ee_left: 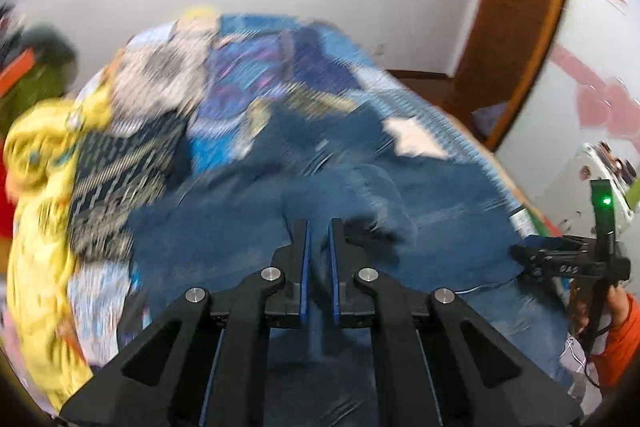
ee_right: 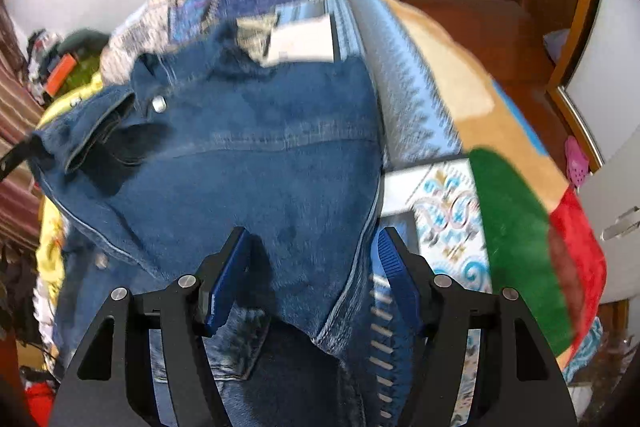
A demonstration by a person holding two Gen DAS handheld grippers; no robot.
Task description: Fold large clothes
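Right wrist alone shows jacket [ee_right: 256, 155] button [ee_right: 159, 104].

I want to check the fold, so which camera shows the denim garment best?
The right wrist view: the denim garment fills the frame fairly sharply, with seams and a metal button visible. The left wrist view shows it only as a blurred blue mass.

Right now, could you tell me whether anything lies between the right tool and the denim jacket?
Nothing visible does. The right tool stands open directly over the denim jacket, its fingers either side of the jacket's lower edge, with no other item between them and the cloth.
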